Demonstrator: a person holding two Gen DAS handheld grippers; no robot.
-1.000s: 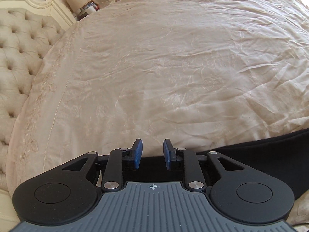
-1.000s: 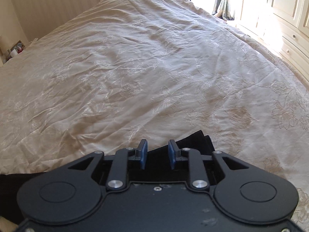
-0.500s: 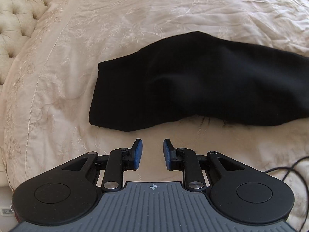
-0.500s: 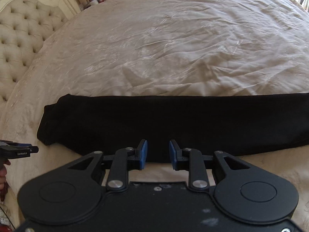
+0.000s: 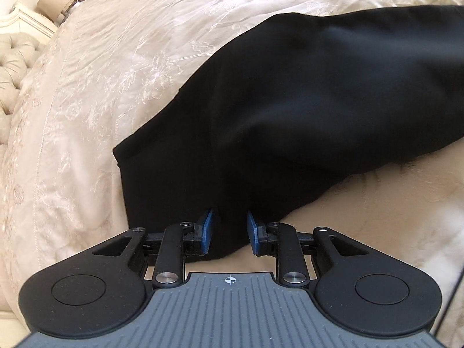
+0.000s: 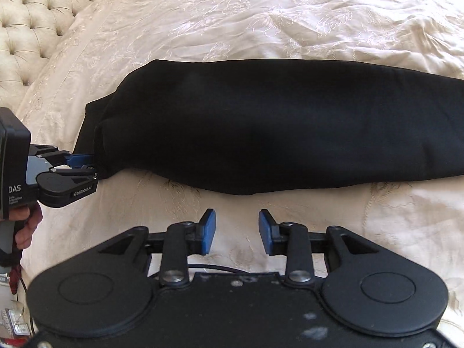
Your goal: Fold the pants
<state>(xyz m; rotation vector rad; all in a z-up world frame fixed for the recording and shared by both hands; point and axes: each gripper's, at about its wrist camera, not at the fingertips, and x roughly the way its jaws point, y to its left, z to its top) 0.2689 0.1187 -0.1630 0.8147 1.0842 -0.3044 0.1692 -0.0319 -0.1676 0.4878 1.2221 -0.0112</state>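
The black pants (image 6: 275, 133) lie flat on the cream bedspread (image 6: 290, 14), already doubled into one long band, with the long axis running across your front, from the end nearest the tufted headboard (image 6: 37, 20) away to your right. That headboard-side end is the one the coming fold turns on, and your left gripper (image 5: 228, 232) is far nearer it. Its blue pads (image 5: 207, 229) are spread apart, straddling the near corner of the cloth; the fabric sits between them but nothing is pinched yet. From the right wrist view you hold that tool level, pointing in along the band. Your right gripper (image 6: 237, 230) hovers over bare bedspread just short of the pants' near edge, about midway along, jaws wide and holding nothing, aimed square across the long axis.
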